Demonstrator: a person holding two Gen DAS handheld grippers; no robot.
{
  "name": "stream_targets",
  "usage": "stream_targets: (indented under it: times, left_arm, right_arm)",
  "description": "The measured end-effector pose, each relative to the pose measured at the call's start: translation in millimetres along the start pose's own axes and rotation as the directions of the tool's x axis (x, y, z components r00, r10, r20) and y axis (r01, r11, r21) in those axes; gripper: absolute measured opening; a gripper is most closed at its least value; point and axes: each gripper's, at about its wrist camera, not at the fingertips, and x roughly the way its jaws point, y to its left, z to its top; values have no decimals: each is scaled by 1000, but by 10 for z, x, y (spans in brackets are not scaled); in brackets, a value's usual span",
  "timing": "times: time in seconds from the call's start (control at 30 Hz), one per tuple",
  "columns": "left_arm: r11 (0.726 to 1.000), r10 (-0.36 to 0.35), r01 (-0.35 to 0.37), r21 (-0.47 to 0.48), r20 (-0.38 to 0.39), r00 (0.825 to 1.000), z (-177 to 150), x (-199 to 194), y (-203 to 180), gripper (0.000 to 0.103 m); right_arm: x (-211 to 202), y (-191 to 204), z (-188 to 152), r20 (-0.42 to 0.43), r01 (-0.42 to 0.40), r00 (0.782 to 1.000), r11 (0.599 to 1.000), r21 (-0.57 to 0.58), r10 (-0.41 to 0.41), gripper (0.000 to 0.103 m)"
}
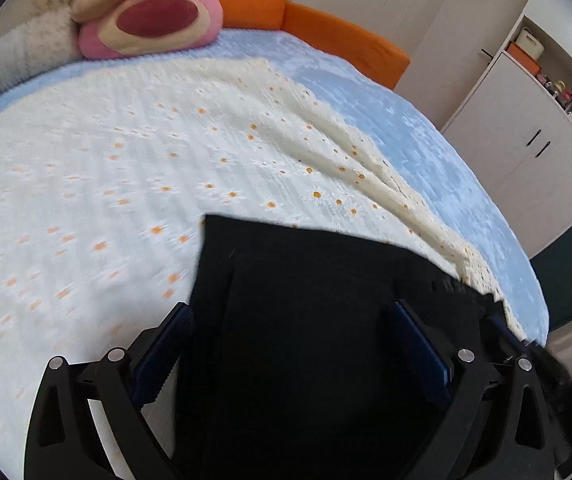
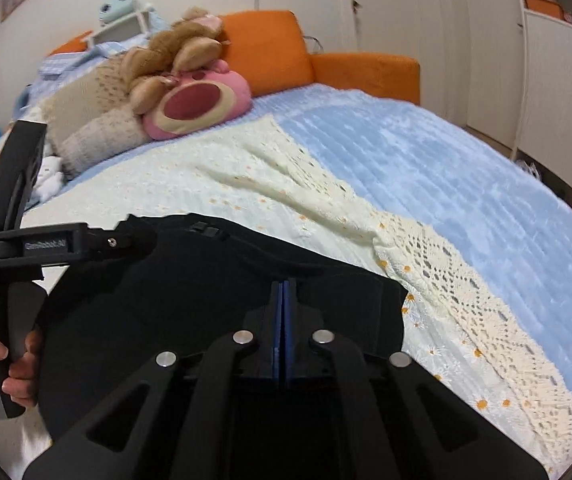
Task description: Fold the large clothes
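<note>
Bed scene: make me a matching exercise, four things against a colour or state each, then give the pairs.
Things:
1. garment
2. plush toy
3. left hand-held gripper
4. right hand-held gripper

Colour or state:
A. pink, by the orange cushion
B. jaws wide apart
C. black, on the daisy blanket
D. pads pressed together

Pairs: 1-C, 2-A, 3-B, 4-D
</note>
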Motion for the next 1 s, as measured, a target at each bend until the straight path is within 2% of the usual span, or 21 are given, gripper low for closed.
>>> stream_targets:
  times: [0.07,0.1,0.13,0.17,0.2,0.23,0.27,0.3,0.37,0.43,0.5,0.57,0.6,0.63,0.67,0.8,0.9,1.0]
  left_arm:
    - [1000,-20,19,25,26,999,-204,-302,-43,99]
    - [999,-20,18,40,36,999,-280,-423,-63,99]
    - [998,-21,18,57,47,999,-376,-561,-82,99]
    - [996,-25,20,82,58,998,-482,-717,-106,99]
    - [993,-26,16,117,85,996,-622,-915,-143,99]
    - [989,-24,6,148,119,993,-753,-1106,-178,99]
    - [981,-18,-16,195,172,985,-928,-1334,-234,100]
    - [974,-9,-40,221,213,977,-1044,-1484,-265,100]
    - [954,25,-117,275,317,948,-1372,-1803,-355,100]
    - [946,9,-125,299,360,933,-1605,-1991,-401,100]
    - [949,15,-141,282,406,914,-1833,-2128,-398,100]
    - [956,35,-165,243,464,885,-2050,-2242,-360,100]
    - [960,21,-157,231,501,865,-2188,-2308,-341,100]
    - [961,1,-144,237,514,858,-2275,-2343,-329,100]
    - [958,-10,-140,252,514,858,-2347,-2364,-331,100]
    - [935,15,-172,309,450,893,-2498,-2240,-383,100]
    - [940,37,-168,299,397,917,-2490,-2097,-382,100]
    - [945,38,-160,286,389,921,-2561,-2013,-329,100]
  right_arm:
    - [-318,54,-38,35,-31,999,999,10,31,37]
    - [-434,88,-52,46,-27,999,1000,4,27,64]
    - [-609,177,-86,56,-21,998,1000,-20,22,73]
    - [-807,297,-122,67,-5,998,998,-62,9,73]
    - [-927,373,-148,76,5,997,996,-87,2,77]
    - [-1082,470,-190,95,19,995,993,-113,-9,91]
    - [-1271,588,-248,124,44,992,989,-141,-27,97]
    - [-1416,682,-299,147,66,988,984,-163,-42,98]
    - [-1745,896,-439,195,113,978,975,-192,-75,98]
    - [-2011,1049,-582,226,135,970,974,-185,-91,98]
    - [-2192,1162,-730,248,113,967,977,-179,-66,98]
    - [-2280,1256,-879,246,119,966,977,-178,-73,98]
    - [-2296,1285,-932,242,111,968,977,-182,-65,98]
    - [-2317,1322,-1015,241,111,968,977,-182,-65,98]
    - [-2325,1348,-1078,238,120,968,977,-175,-76,98]
    - [-2299,1395,-1289,214,127,972,982,-143,-95,98]
    - [-2233,1412,-1435,208,135,972,983,-124,-108,98]
    - [-2120,1375,-1533,192,147,974,983,-109,-124,98]
